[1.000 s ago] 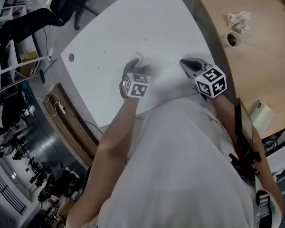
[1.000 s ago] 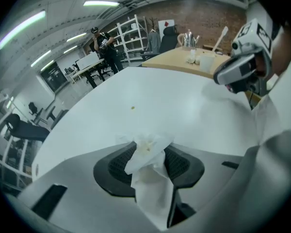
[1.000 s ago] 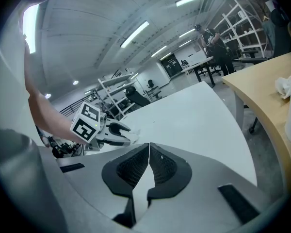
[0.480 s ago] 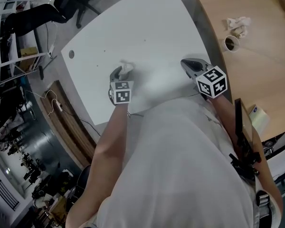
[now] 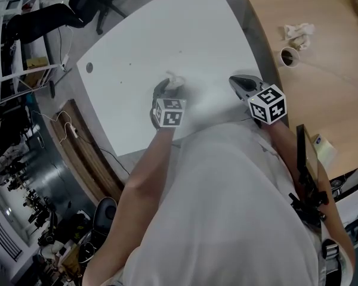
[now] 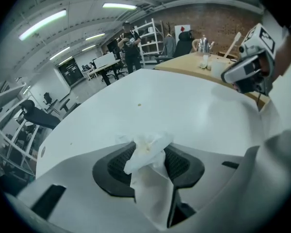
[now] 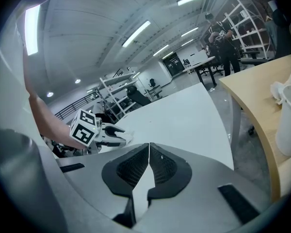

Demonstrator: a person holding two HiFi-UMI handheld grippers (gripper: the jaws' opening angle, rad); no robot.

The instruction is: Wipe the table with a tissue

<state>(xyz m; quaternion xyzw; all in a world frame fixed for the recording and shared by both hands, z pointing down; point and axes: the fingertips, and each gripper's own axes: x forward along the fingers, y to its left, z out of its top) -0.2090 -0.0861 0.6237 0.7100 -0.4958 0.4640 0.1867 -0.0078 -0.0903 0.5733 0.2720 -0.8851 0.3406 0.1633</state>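
**Wiping under way, far half of the desk still to do**

The left tool has its jaws drawn narrow and clamped on the tissue. The white wad bulges out past the pads and trails back between them. In the head view the tissue sits just left of the frame's centre, pressed to or just above the white desk near the edge closest to the person; contact itself cannot be made out.

The right tool has its jaws closed together with nothing between them. It hangs over the desk's near right corner, right of centre in the head view, and takes no part in the wipe.

Judging by where the tissue is, the wipe is somewhere in its middle. The near strip around the left tool looks clean. Higher in the frame, toward the desk's far side, a few small dark specks remain, so that stretch probably still needs a pass.

On the wooden desk at upper right stand a cup and a crumpled paper, well apart from the work.
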